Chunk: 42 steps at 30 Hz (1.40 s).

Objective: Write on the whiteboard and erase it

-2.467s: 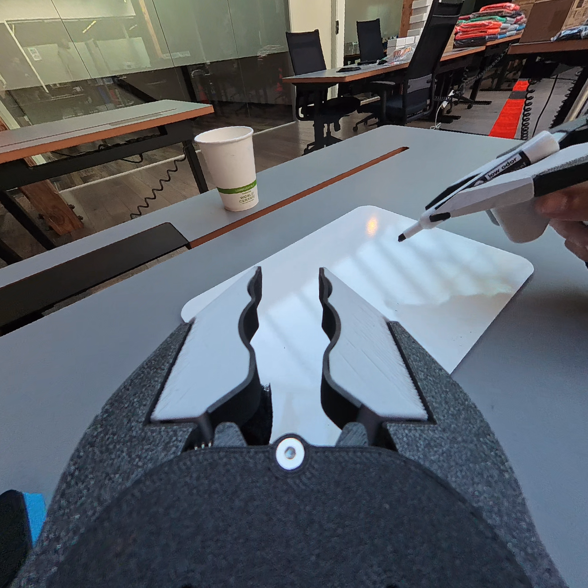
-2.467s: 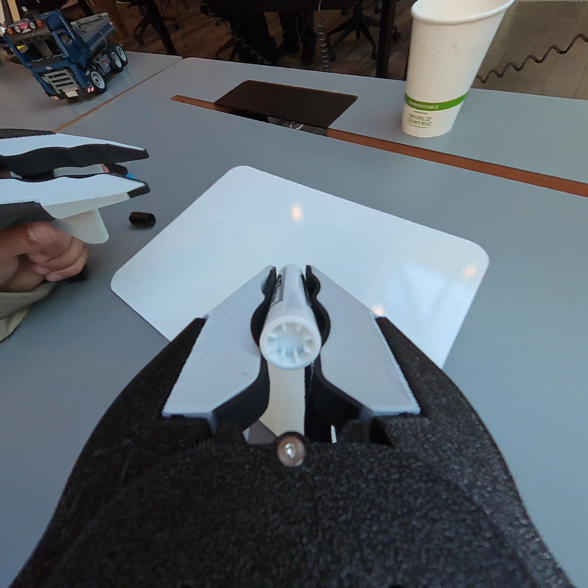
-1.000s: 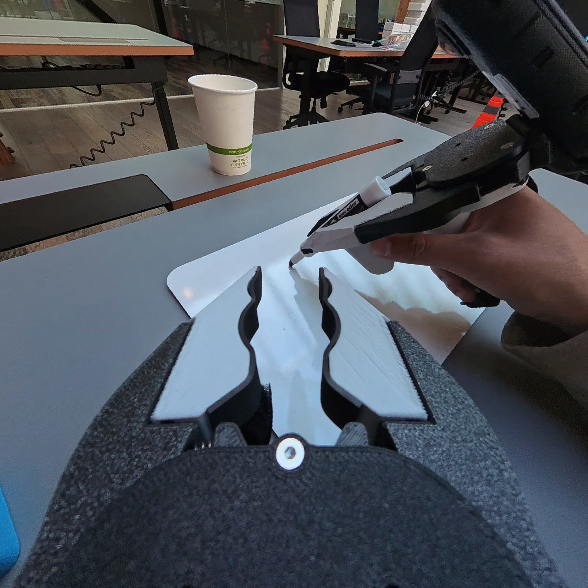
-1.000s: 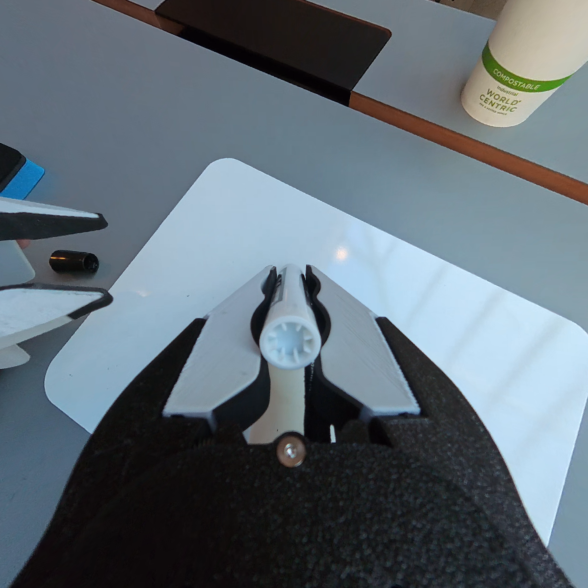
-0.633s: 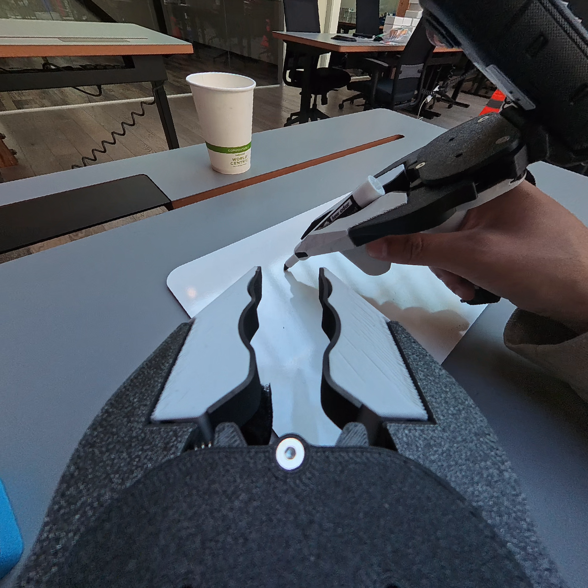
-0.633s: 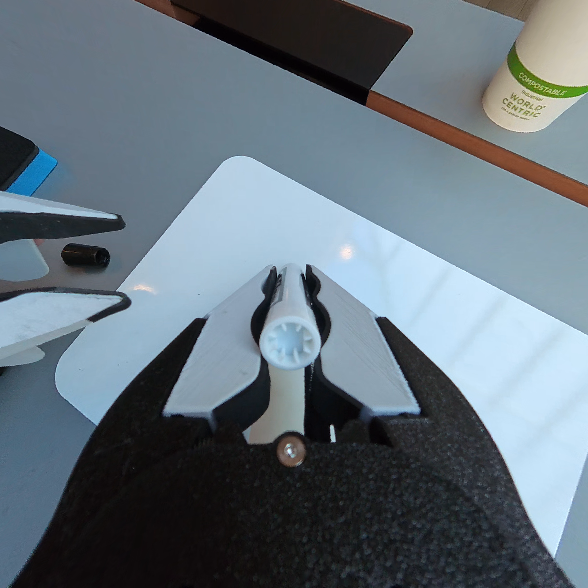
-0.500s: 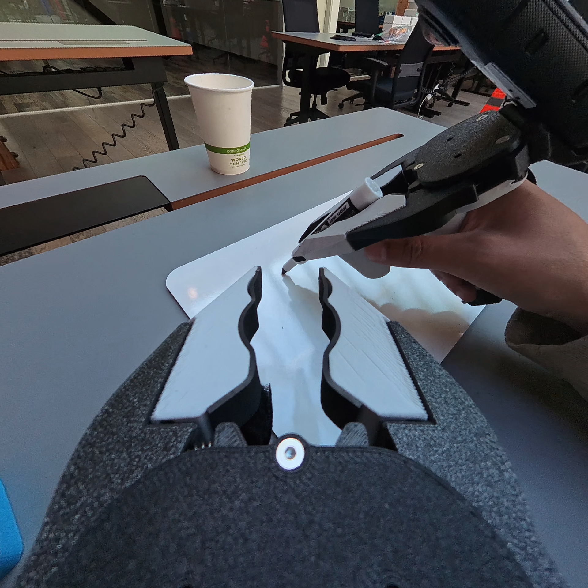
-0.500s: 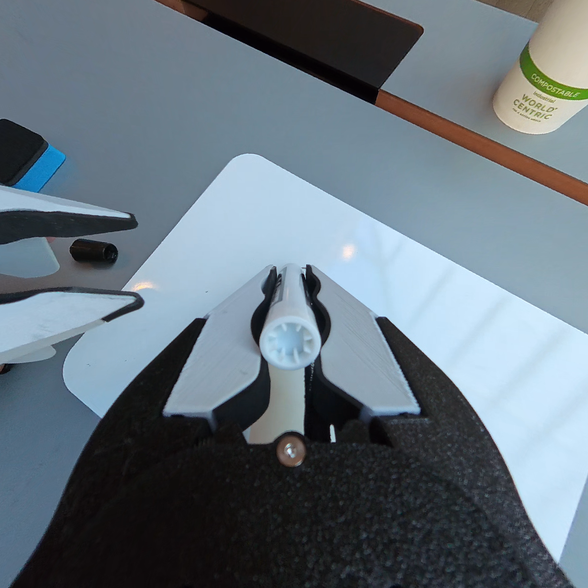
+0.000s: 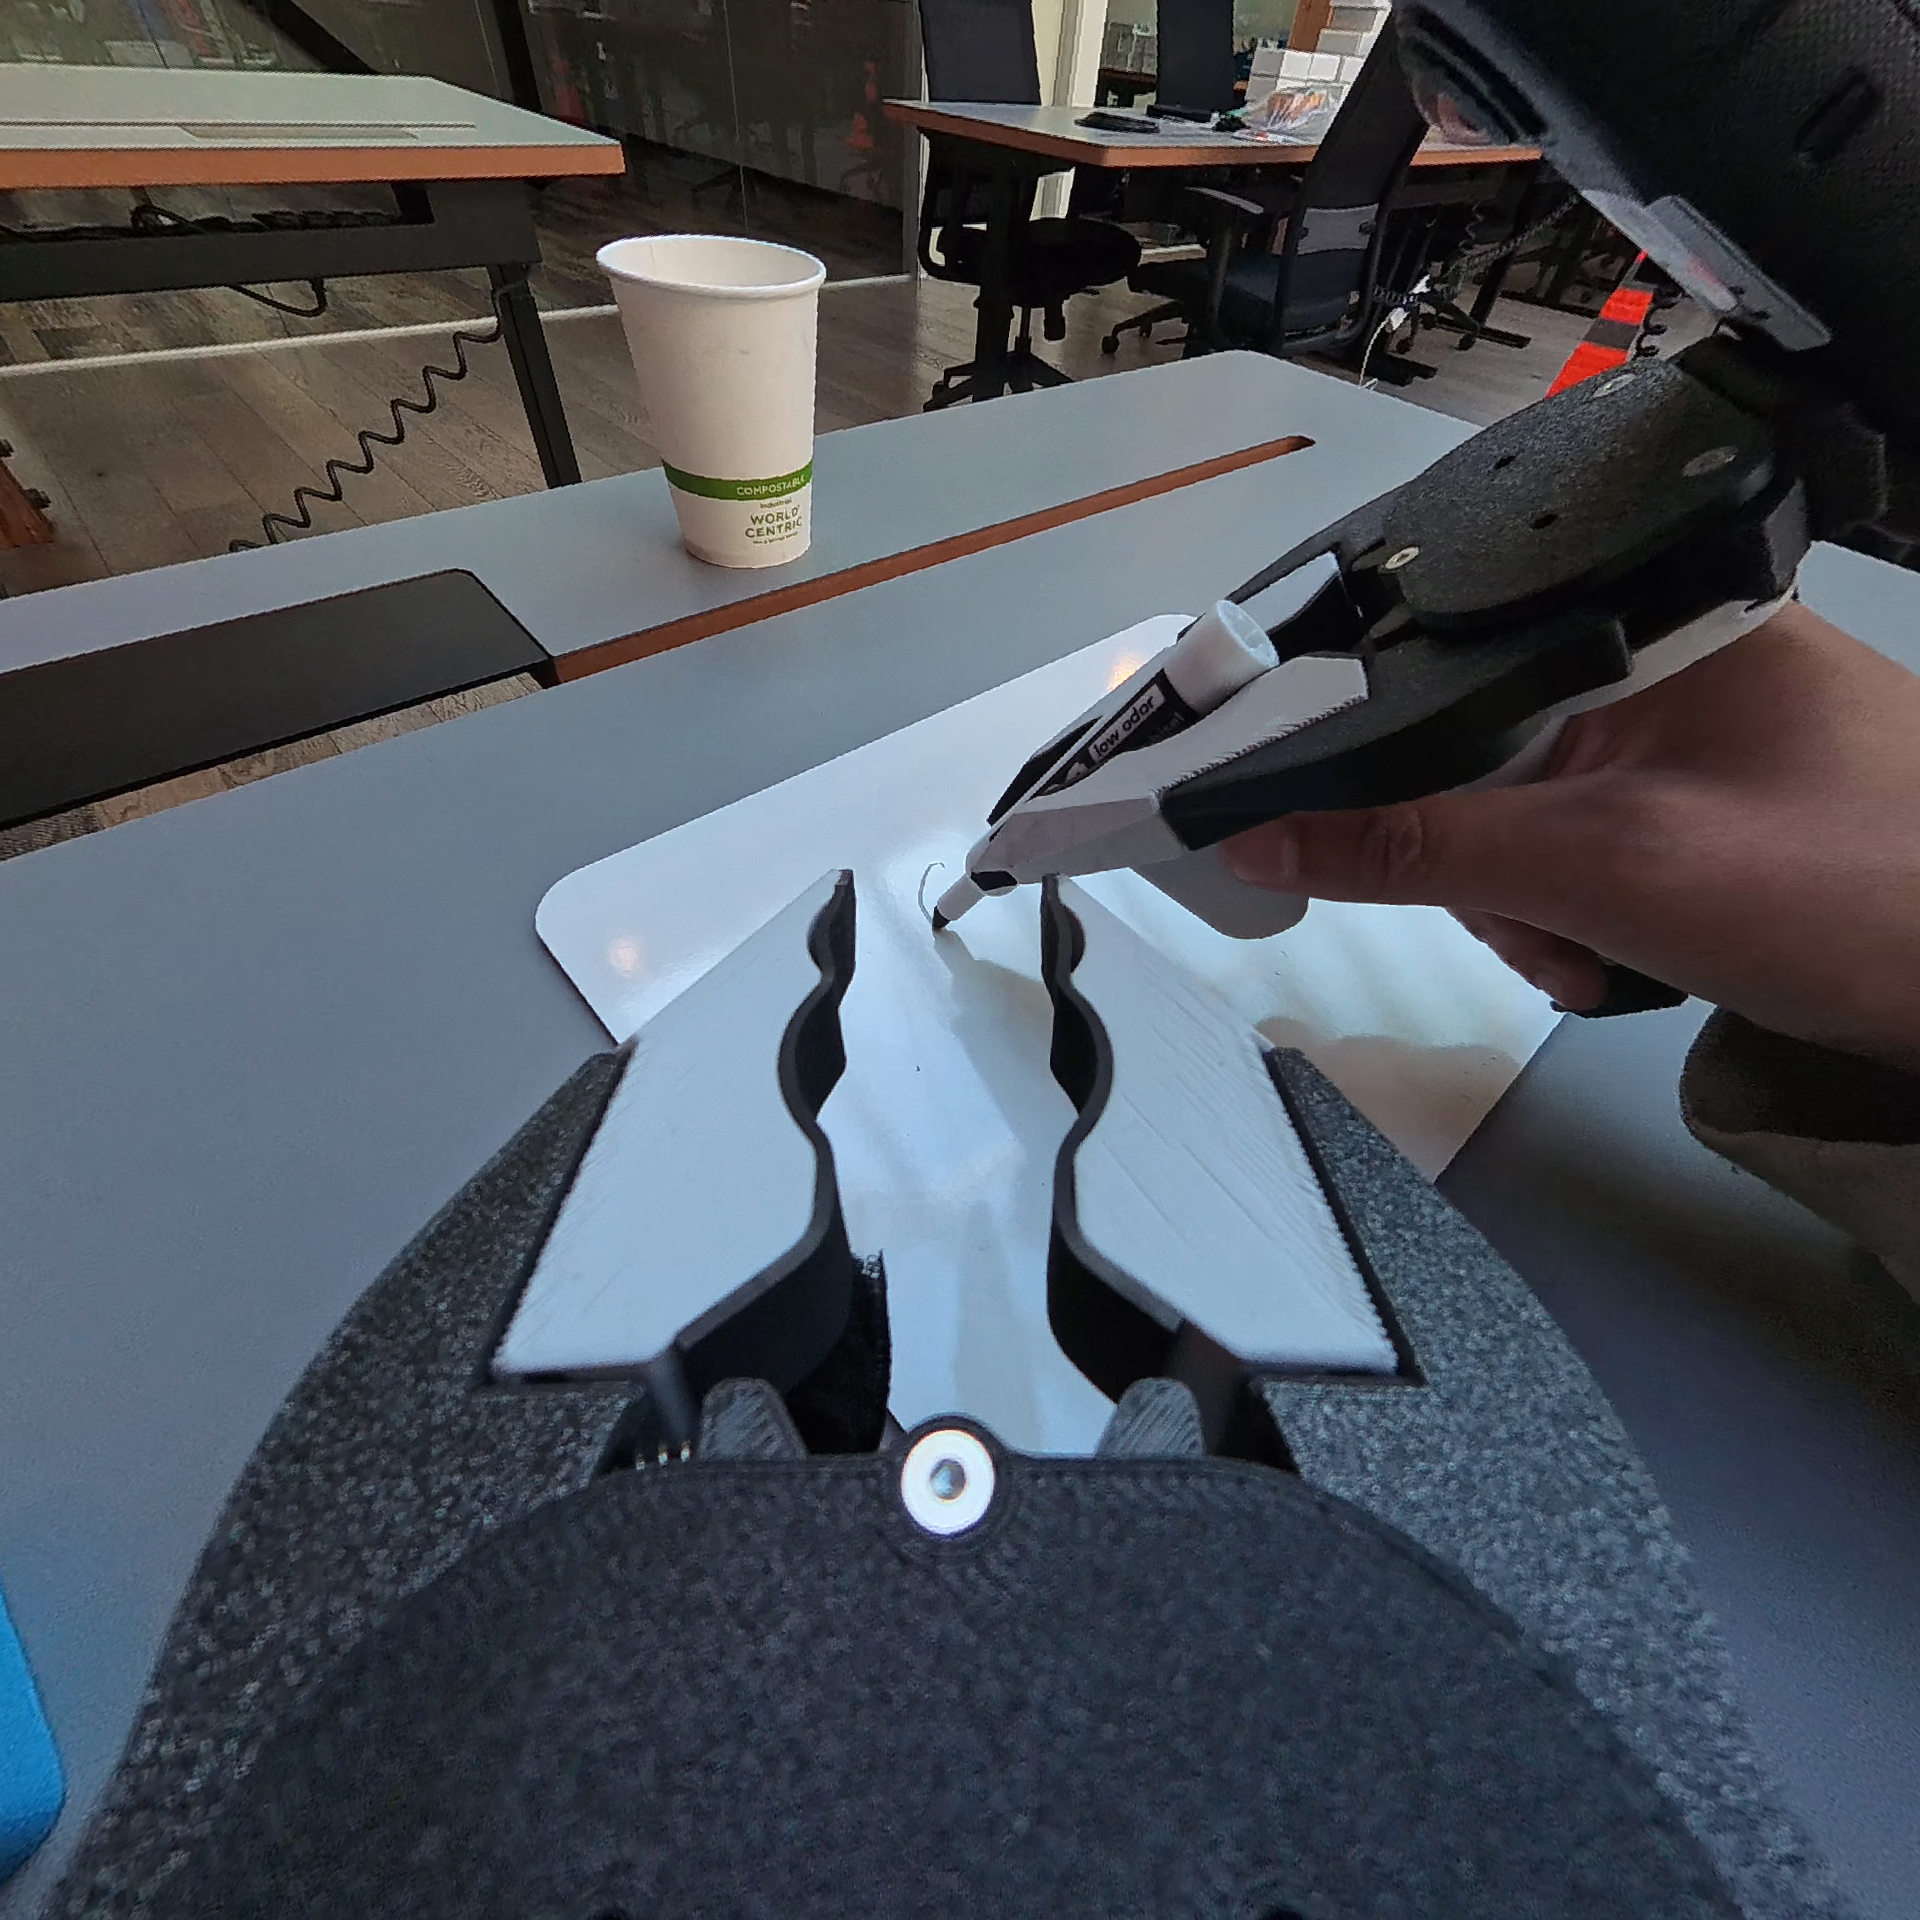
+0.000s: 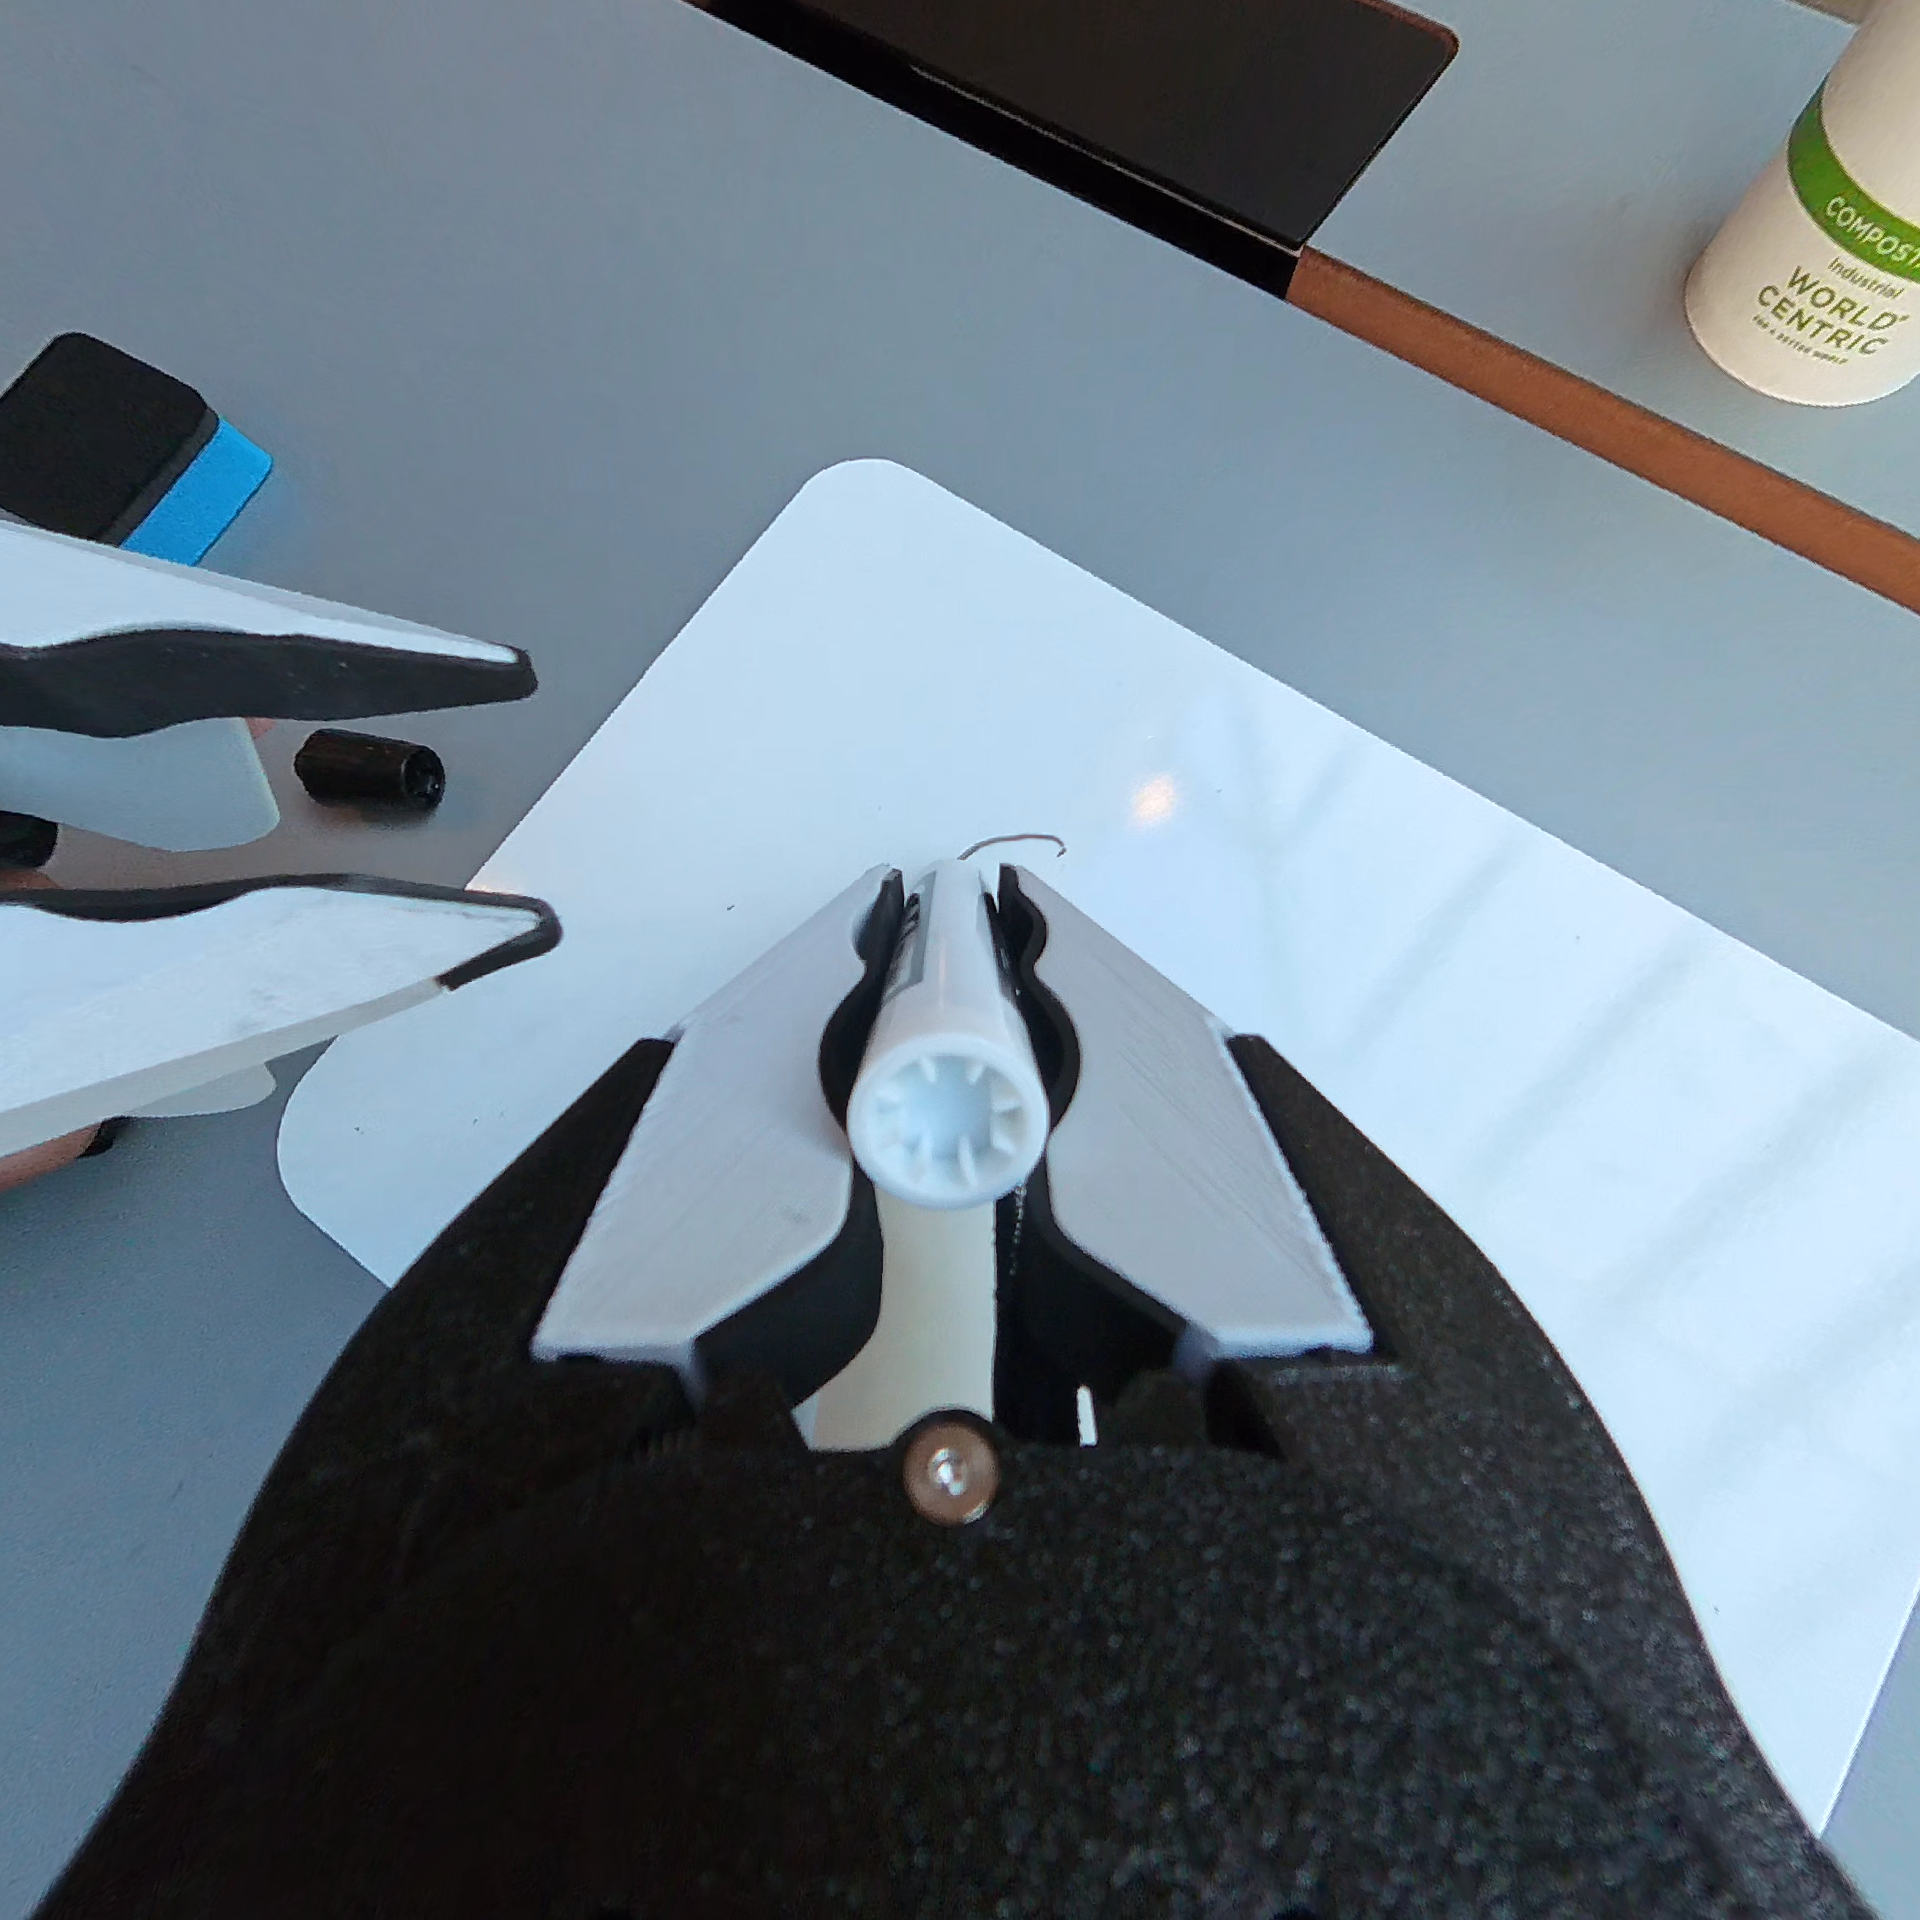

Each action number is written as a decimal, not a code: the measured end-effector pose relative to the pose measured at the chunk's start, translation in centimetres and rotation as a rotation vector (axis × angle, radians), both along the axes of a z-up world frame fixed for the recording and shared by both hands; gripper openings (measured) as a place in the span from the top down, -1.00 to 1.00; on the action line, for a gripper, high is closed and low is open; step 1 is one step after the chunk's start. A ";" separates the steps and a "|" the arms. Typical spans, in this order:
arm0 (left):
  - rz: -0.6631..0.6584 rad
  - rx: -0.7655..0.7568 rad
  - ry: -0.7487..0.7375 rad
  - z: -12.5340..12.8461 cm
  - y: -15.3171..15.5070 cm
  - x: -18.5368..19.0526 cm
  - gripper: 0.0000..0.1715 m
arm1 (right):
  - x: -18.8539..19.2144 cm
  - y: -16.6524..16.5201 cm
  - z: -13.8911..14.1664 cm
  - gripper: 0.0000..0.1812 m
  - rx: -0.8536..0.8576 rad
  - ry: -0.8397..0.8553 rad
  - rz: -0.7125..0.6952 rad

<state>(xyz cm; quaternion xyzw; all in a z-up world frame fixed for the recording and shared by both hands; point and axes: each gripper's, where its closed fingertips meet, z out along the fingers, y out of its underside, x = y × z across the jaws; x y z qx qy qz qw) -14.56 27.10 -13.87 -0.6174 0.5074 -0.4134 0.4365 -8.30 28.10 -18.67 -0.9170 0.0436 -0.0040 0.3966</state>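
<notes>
A white board (image 9: 1340, 966) (image 10: 1299, 831) lies flat on the grey table. My right gripper (image 10: 945, 878) (image 9: 992, 847) is shut on a white marker (image 10: 951, 1039) (image 9: 1132, 727) with its cap off. The marker's tip (image 9: 943, 916) touches the board near its left corner, beside a short thin curved line (image 9: 928, 878) (image 10: 1013, 842). My left gripper (image 9: 945, 883) (image 10: 535, 805) is open and empty, and hovers over the board's near corner just behind the tip.
A white paper cup (image 9: 727, 400) (image 10: 1818, 249) with a green band stands past the board. The black marker cap (image 10: 369, 769) and a black-and-blue eraser (image 10: 135, 457) lie on the table left of the board. A black panel (image 9: 260, 675) is set in the table.
The right gripper brought the marker down and left across the board until its tip touched. A short curved line now shows on the board. The left gripper stayed open and nearly still.
</notes>
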 end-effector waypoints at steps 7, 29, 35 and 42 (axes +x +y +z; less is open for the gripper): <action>0.002 0.000 0.000 0.0 0.2 0.1 0.58 | -0.3 -0.6 0.0 0.80 -0.012 0.002 0.001; 0.000 0.024 0.005 0.0 0.3 0.2 0.58 | 1.9 -4.2 0.0 0.80 -0.038 -0.005 -0.073; -0.001 0.027 0.006 0.0 0.3 0.1 0.58 | 3.4 -5.4 0.0 0.80 -0.047 -0.006 -0.109; -0.002 0.030 0.008 -0.1 0.3 0.1 0.58 | 5.4 -7.0 0.0 0.80 -0.068 -0.012 -0.152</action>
